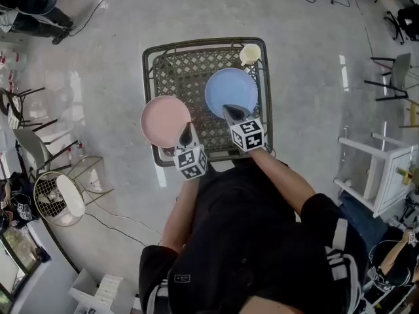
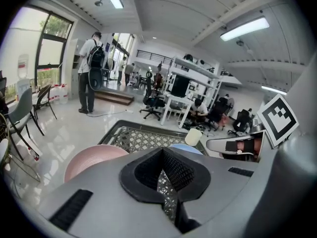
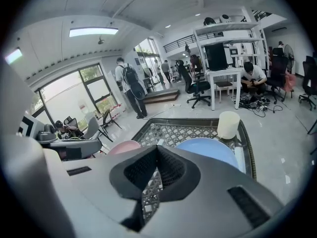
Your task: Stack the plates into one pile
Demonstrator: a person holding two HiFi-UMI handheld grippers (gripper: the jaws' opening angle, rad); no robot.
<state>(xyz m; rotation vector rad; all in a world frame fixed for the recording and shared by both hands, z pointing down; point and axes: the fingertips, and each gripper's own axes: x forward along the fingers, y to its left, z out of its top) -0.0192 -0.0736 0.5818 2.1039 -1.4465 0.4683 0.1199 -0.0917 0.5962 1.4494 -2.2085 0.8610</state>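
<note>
The pink plate [image 1: 163,120] lies at the bench's [image 1: 190,70] near left, its rim hanging over the left edge. The left tongs [image 1: 188,128] sit just beside its near right rim, pressed together on nothing, with only lattice showing past them. Right of that, the blue plate [image 1: 229,89] lies flat on the lattice top, apart from the pink one. The right tongs [image 1: 229,111] are at its near rim, likewise pressed together and empty. A cream cup [image 1: 249,53] stands upright in the far right corner.
</note>
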